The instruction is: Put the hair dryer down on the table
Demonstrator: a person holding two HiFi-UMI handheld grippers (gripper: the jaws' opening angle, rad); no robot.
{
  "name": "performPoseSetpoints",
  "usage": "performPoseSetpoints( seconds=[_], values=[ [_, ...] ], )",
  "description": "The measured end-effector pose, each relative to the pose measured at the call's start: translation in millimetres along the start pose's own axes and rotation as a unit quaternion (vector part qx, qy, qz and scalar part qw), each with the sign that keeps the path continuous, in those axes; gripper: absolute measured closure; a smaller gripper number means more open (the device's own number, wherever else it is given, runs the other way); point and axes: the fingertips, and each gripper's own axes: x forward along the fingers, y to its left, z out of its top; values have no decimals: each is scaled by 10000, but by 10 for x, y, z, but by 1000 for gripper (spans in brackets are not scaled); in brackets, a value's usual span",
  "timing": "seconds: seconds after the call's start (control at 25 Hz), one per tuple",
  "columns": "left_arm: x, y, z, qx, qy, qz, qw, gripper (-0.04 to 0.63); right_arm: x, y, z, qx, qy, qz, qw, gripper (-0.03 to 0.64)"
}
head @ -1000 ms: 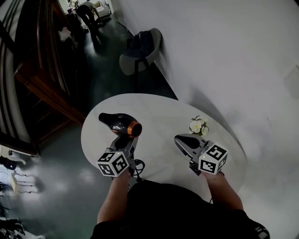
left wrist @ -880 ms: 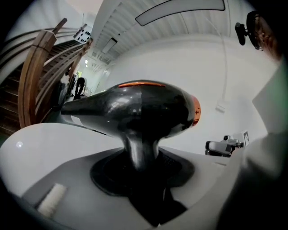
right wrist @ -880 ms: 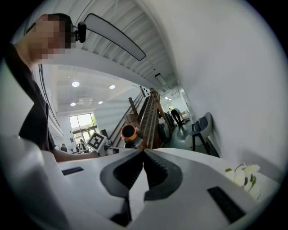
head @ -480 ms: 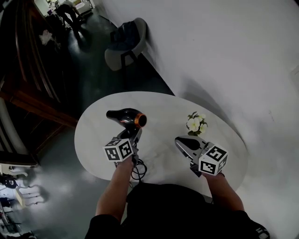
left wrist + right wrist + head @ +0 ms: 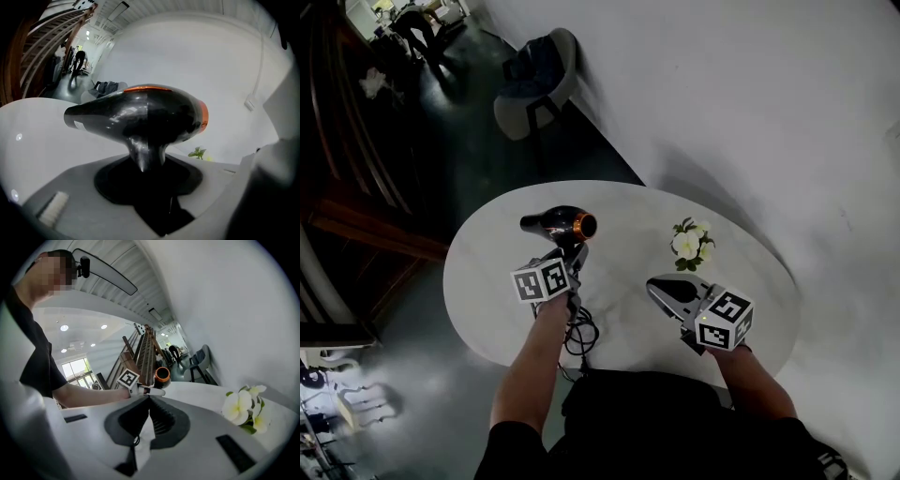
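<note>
A black hair dryer (image 5: 556, 224) with an orange ring at its rear stands handle-down over the left half of the white oval table (image 5: 487, 300). My left gripper (image 5: 571, 255) is shut on its handle. In the left gripper view the dryer's body (image 5: 140, 115) fills the middle, nozzle to the left, and the handle runs down between the jaws of the left gripper (image 5: 149, 164). Its black cord (image 5: 579, 337) trails over the table's near edge. My right gripper (image 5: 671, 289) hovers over the table's right half, shut and holding nothing; its jaws meet in the right gripper view (image 5: 149, 401).
White flowers (image 5: 692, 242) sit on the table just beyond the right gripper, and the same flowers (image 5: 243, 406) show in its view. A grey chair (image 5: 534, 80) stands by the white wall behind the table. Dark floor lies to the left, and a person stands far back.
The left gripper has carried the hair dryer away from me and in from the table's left edge toward its middle. The cord now lies on the table's near edge. The right gripper has stayed put.
</note>
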Motion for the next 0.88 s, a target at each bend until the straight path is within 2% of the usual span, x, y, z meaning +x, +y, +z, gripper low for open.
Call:
performPoseSetpoints(
  seconds=[0.28,0.68,0.88],
  values=[
    [281,291,-160,-102,540,391,9977,422,11,83,-47,-11,127,39,9999,604],
    [556,448,-398,583,1271,960,9855,419,-113,-2,-94,63,184,-172,9997,606],
    [610,481,-478,597,1445,1092,9816,417,-144,-15,-87,130,145,-234,9995,604]
  ],
)
